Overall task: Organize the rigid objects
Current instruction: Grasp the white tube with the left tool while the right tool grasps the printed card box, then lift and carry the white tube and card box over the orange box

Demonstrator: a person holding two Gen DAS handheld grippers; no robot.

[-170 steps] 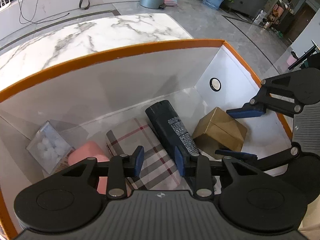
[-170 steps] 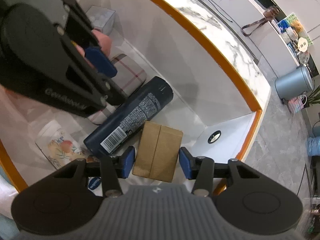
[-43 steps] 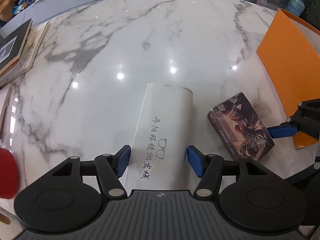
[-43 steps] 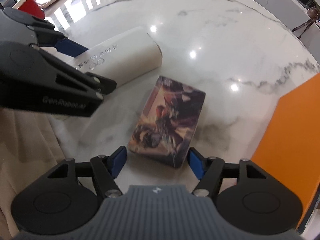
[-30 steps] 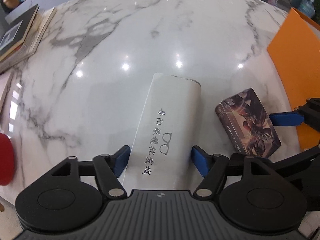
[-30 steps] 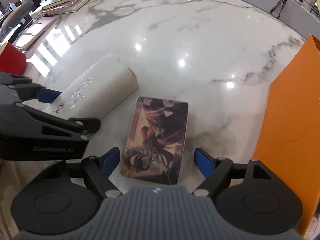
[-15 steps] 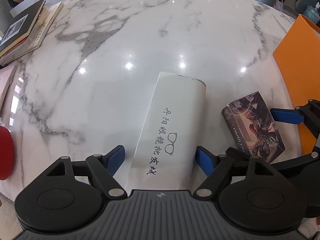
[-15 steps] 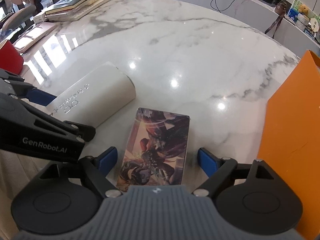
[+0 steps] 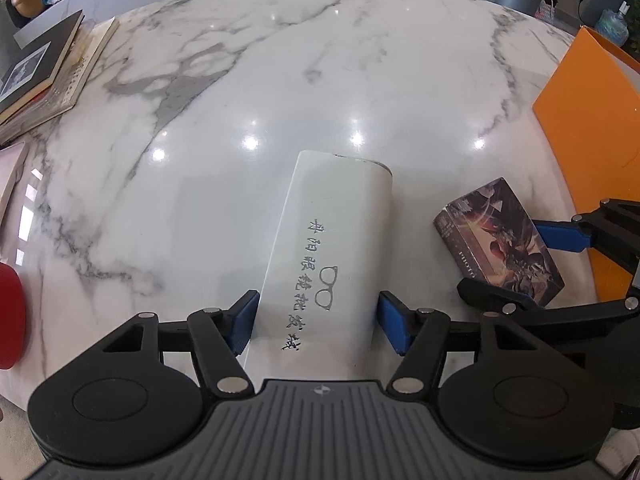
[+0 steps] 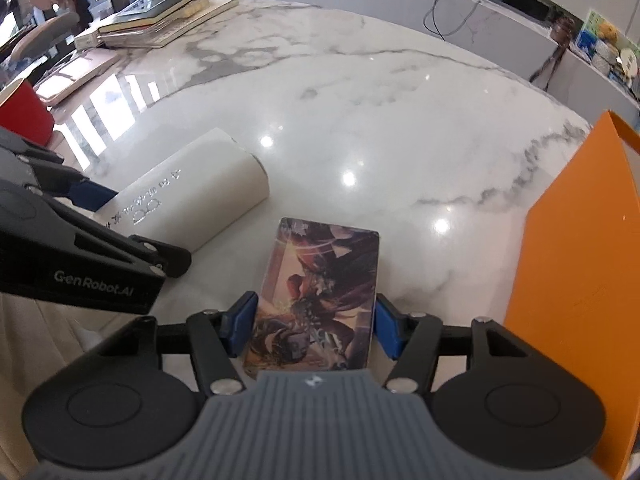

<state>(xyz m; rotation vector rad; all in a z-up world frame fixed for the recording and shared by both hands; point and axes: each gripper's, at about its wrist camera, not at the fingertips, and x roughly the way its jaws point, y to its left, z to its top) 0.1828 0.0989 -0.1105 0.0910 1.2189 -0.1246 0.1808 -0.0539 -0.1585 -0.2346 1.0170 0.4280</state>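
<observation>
I have 2 things under my grippers. The white glasses case [image 9: 328, 256] lies flat on the marble table [image 9: 280, 80], its long side running away from me, silver lettering and a small spectacles outline on top. My left gripper [image 9: 318, 320] straddles its near end; the jaws are closing, with the case between them. The left blue pad [image 9: 244, 320] looks to be against the case's edge and the right pad [image 9: 394, 326] at its other edge, so I read them as pressing on it.

Just right of the case, apart from it, lies the illustrated card box [image 10: 320, 292], flat, dark artwork facing up. My right gripper [image 10: 316, 326] sits over its near end, jaws closing too, about half open, with the box between them and both blue pads [image 10: 240, 322] right at the box's long sides; contact looks made.

Farther right of the case, past the card box, stands the orange wall of the storage box [image 10: 580, 280], upright, close to the right gripper but not touching the card box.

Well left of the case, at the table's edge, a stack of books [image 9: 44, 76] lies flat, with a pink flat item [image 10: 76, 74] nearer me and a red object [image 9: 10, 316] at the very edge.
</observation>
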